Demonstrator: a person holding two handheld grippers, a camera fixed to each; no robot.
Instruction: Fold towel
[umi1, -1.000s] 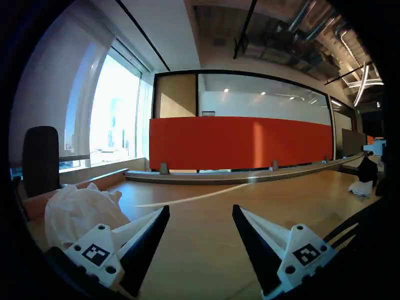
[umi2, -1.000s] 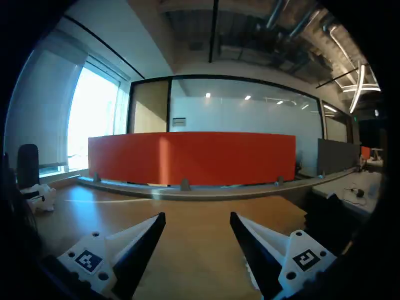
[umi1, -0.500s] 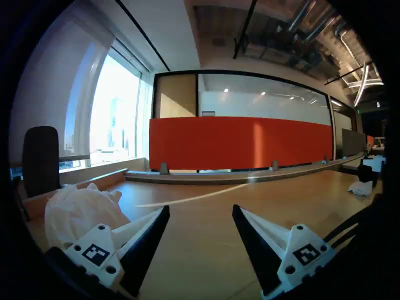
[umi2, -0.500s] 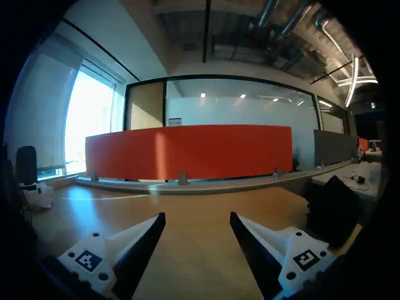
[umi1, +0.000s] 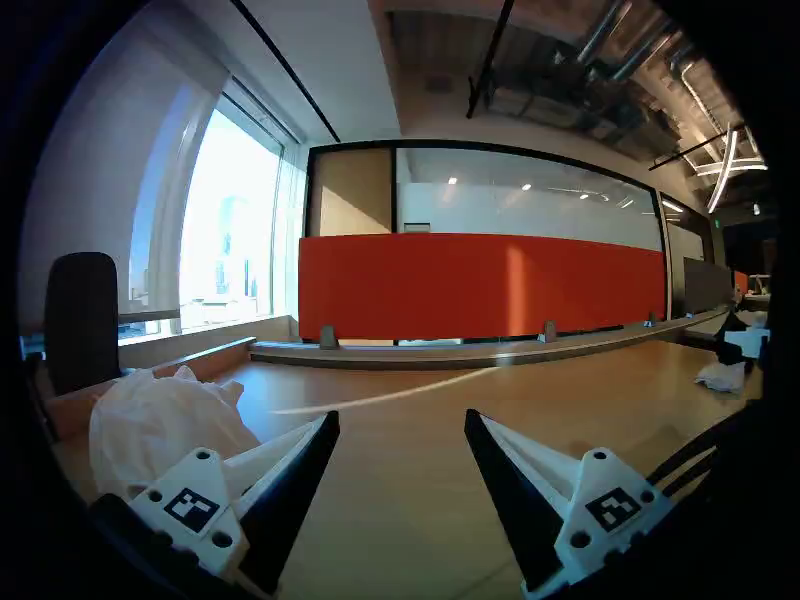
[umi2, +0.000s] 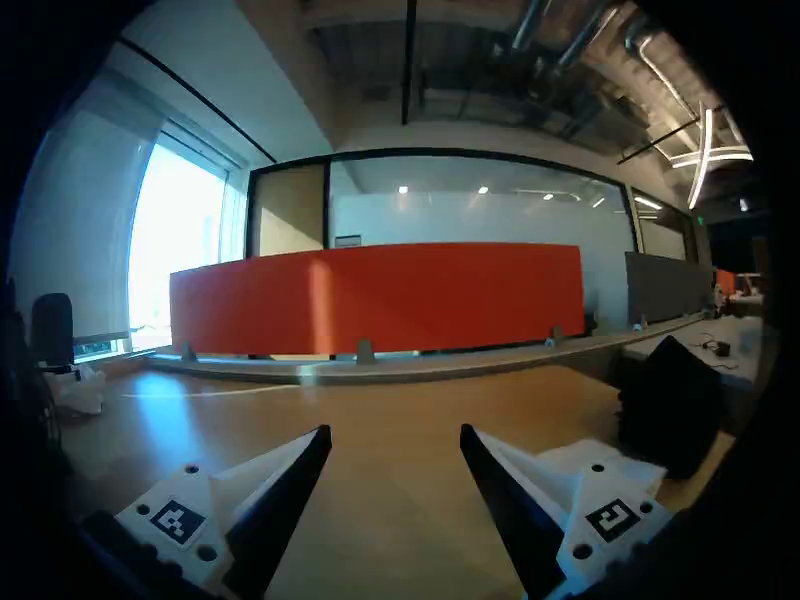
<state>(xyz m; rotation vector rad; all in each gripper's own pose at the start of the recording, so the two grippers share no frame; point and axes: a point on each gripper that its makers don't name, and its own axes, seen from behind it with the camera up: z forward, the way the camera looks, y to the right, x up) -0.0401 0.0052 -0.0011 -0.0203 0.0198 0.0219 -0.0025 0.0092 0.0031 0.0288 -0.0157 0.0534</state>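
A crumpled white towel (umi1: 160, 420) lies on the wooden table (umi1: 400, 500) just left of my left gripper (umi1: 400, 418), close to its left finger. That gripper is open and holds nothing. In the right gripper view the same towel (umi2: 76, 388) is a small heap at the far left. My right gripper (umi2: 395, 432) is open over bare wood, with nothing between its fingers. In the left gripper view a second white cloth (umi1: 722, 376) lies at the far right, and the right gripper (umi1: 745, 340) shows small just above it.
An orange divider (umi1: 480, 285) runs along the table's far edge. A black chair back (umi1: 82, 315) stands behind the towel by the window. A black object (umi2: 668, 405) sits on the table's right side, close to my right gripper.
The right gripper's view has swung slightly right and tilted, so the black object shows more fully. The left gripper and the crumpled towel have not moved.
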